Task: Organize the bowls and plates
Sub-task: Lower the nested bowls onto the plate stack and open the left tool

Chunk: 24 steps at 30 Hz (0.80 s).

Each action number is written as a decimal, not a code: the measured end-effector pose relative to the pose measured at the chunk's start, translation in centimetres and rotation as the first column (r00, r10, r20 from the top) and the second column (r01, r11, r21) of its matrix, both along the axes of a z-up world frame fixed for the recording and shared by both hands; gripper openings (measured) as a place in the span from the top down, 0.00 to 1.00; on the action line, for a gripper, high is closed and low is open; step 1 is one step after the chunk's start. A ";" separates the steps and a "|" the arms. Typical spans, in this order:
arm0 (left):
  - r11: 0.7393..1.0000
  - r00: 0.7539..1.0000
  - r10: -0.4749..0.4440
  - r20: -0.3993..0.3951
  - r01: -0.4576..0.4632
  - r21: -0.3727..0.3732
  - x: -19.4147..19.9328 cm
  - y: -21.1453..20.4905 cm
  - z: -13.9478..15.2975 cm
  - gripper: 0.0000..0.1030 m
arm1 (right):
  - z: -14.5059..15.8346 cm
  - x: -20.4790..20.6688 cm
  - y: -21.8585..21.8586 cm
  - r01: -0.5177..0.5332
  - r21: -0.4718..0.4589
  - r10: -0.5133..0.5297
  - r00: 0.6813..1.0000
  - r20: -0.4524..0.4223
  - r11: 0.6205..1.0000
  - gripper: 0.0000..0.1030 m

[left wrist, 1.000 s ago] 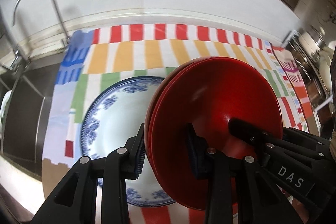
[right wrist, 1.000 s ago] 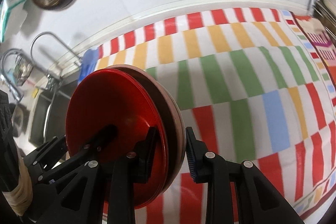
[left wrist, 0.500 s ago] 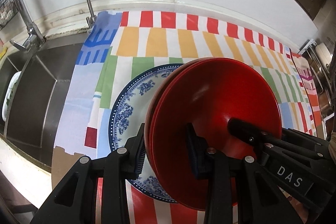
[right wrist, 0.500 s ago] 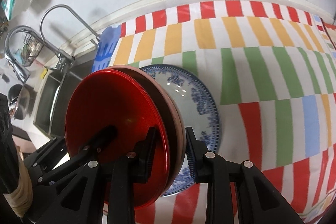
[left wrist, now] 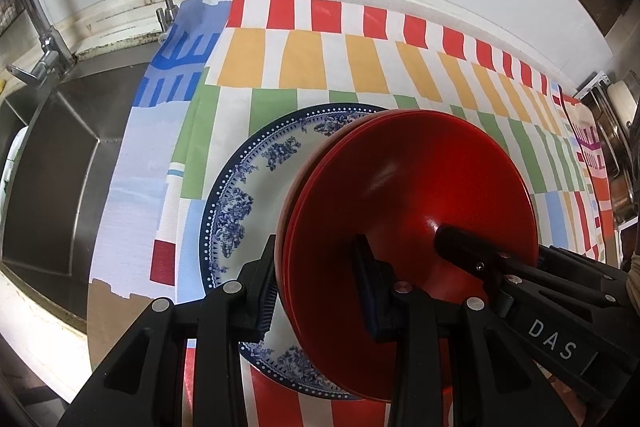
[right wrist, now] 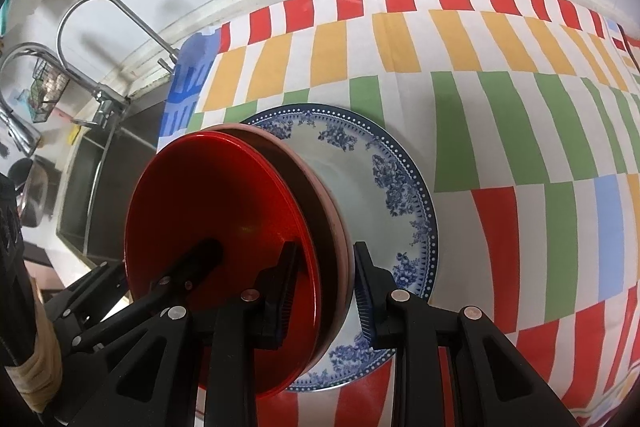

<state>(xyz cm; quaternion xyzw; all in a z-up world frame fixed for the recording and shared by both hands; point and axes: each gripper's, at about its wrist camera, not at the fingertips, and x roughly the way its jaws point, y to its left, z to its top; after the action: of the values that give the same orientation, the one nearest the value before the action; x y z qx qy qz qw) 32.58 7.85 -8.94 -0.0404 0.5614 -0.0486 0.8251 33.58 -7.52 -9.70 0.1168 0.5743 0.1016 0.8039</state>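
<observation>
Two claws grasp one tilted stack from opposite rims: the left gripper (left wrist: 316, 291) and the right gripper (right wrist: 326, 291) are each clamped on the glossy red round plates (left wrist: 412, 195), carried just above the blue-and-white floral china plate (left wrist: 256, 187) lying on the striped multicoloured cloth (left wrist: 304, 59) beside the steel sink (left wrist: 52, 167). Judged from this, stacking is midway, with lowering and release left. Hidden: the stack's underside, whether it touches the china, and any bowls.
</observation>
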 end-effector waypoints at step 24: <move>0.996 0.967 -0.030 0.253 0.006 0.093 -3.4 0.4 4.8 0.43 | 3.0 -3.3 -0.9 0.074 -0.074 -0.058 0.979 0.197 0.995 0.54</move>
<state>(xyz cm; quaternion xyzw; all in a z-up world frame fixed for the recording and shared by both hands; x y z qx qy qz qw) 29.15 8.27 -4.17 0.0089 0.4528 -0.0352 0.8909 30.29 -8.44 -6.66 0.0927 0.4926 0.0624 0.8630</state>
